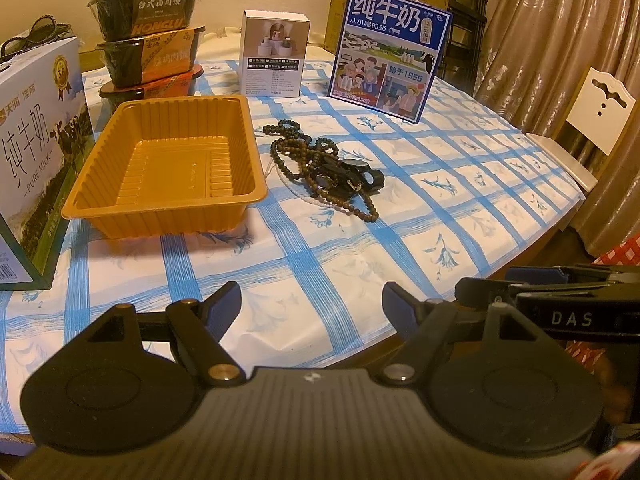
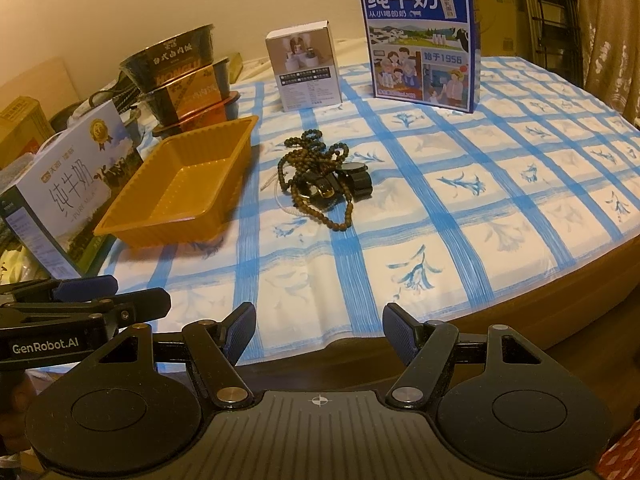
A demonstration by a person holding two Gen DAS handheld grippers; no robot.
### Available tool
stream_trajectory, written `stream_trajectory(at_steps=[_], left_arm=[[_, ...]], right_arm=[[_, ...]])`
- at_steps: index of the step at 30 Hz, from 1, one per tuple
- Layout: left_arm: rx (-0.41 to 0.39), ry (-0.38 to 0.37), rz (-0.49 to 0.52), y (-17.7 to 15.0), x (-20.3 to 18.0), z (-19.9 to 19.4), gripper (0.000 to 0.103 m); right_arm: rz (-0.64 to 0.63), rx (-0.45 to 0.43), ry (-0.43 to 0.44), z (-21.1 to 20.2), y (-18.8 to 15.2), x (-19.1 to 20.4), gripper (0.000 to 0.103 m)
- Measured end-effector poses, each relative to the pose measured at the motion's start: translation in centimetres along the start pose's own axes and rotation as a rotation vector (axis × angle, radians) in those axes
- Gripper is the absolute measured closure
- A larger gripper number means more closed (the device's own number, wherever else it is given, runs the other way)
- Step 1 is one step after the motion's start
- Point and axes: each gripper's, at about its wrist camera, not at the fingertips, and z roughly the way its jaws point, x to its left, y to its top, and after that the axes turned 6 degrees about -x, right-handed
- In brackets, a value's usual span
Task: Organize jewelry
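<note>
A tangled heap of jewelry lies mid-table: brown bead strings, a white bead strand and a black watch. Just left of it stands an empty orange plastic tray. My left gripper hovers open over the table's near edge, well short of the heap, nothing between its fingers. My right gripper is open too, also at the near edge and empty. Each gripper shows side-on in the other's view.
The table wears a blue-checked cloth. A milk carton stands at the left, stacked food bowls behind the tray, a small white box and a blue milk box at the back. A white chair is at the right.
</note>
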Motion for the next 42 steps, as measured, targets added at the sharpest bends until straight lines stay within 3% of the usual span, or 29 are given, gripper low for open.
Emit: stream_trajectory(at_steps=[42], left_arm=[[-0.004, 0.0, -0.007, 0.42, 0.08, -0.32, 0.027]], right_arm=[[-0.002, -0.004, 0.0, 0.21, 0.27, 0.1, 0.033]])
